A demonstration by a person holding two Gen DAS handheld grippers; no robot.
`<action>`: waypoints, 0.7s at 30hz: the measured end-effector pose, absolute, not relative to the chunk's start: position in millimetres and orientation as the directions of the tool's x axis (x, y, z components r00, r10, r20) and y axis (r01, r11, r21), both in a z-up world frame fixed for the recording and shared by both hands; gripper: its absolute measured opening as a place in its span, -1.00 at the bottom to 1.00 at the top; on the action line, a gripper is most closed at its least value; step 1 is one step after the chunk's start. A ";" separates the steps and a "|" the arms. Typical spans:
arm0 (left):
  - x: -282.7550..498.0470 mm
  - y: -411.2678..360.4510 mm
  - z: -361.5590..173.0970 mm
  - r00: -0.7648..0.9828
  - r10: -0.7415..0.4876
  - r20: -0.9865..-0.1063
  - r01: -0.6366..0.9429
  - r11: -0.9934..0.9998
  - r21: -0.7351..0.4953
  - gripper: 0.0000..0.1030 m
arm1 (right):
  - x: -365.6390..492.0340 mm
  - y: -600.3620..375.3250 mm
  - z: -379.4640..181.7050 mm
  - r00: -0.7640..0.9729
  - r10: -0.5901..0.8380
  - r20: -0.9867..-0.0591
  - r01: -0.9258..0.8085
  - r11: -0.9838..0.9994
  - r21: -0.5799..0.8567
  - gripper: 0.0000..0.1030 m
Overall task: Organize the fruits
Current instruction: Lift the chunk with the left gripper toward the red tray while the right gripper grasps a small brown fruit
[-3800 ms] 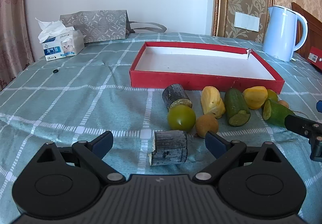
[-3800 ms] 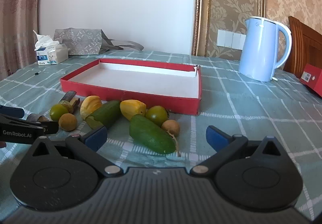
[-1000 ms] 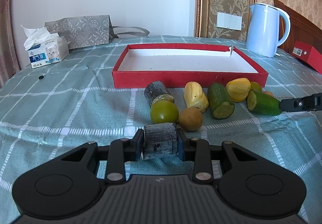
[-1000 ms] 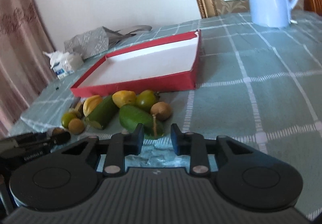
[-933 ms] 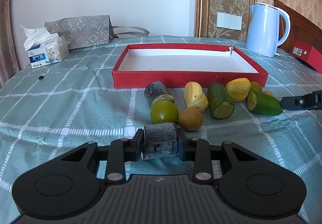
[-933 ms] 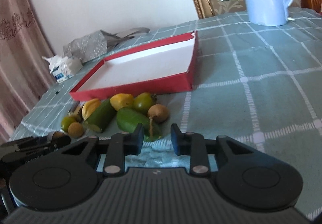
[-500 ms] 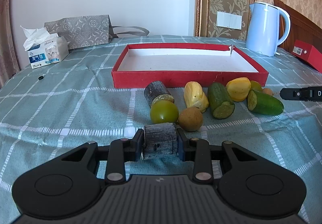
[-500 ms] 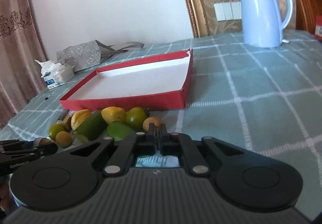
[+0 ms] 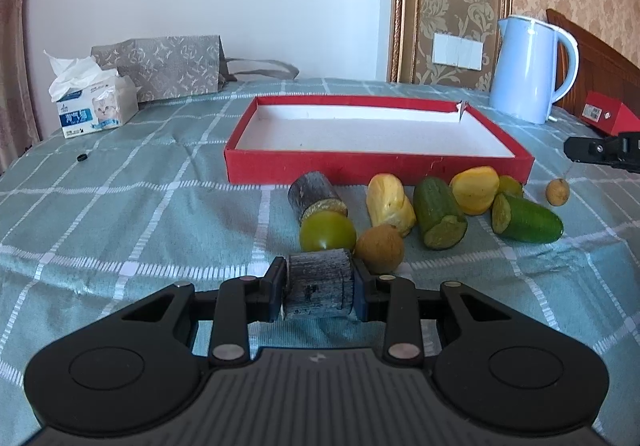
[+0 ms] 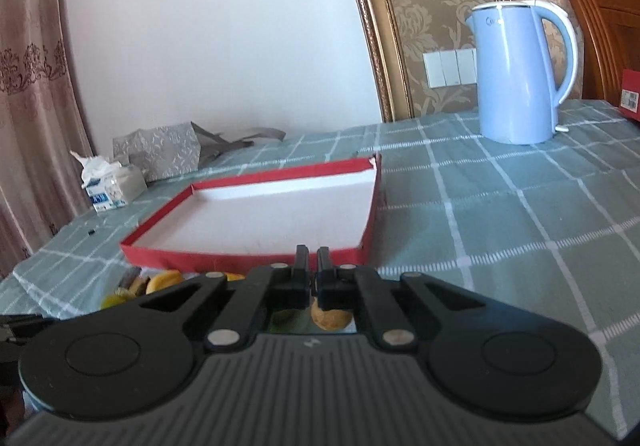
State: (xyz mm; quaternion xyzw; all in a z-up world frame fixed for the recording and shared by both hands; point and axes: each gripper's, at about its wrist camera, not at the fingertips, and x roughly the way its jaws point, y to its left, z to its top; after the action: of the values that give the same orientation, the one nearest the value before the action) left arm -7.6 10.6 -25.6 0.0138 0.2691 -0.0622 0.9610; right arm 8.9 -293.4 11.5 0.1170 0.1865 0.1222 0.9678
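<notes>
1. Your bench (image 9: 120,205) wears a teal checked cloth, with a blue kettle (image 9: 528,69) at the far right.
2. The red tray (image 9: 376,165) sits mid-bench, white inside, with no fruit in it.
3. Your left gripper (image 9: 320,282) has its fingers (image 9: 276,286) pinching a dark cane piece (image 9: 320,284) low over the cloth.
4. Your right gripper (image 10: 313,274) has its fingers (image 10: 301,270) pressed almost together; a brown fruit (image 10: 330,316) hangs under them, its stem seemingly caught between them.
5. The other fruits lie in a row just before the tray's near wall: a second cane piece (image 9: 314,193), a green tomato (image 9: 327,232), a cucumber half (image 9: 438,217).
</notes>
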 end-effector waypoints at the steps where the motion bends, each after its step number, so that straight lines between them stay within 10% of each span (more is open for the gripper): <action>1: -8.0 10.5 -24.4 0.849 -0.113 -0.516 0.129 0.992 -0.005 -0.38 | 9.3 -292.6 12.5 0.904 0.278 -0.326 -0.193 0.943 0.270 -0.89; 21: 64.0 -6.6 41.0 0.880 -0.192 -0.434 0.211 0.977 -0.005 -0.38 | 23.2 -296.2 3.1 0.906 0.294 -0.304 -0.199 0.930 0.308 -0.89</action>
State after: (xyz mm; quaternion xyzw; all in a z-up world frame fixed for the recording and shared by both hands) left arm 64.0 -6.6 41.0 0.0213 0.2218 -0.1041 0.9693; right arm 23.2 -296.2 3.1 0.1362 0.1752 0.1276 0.9667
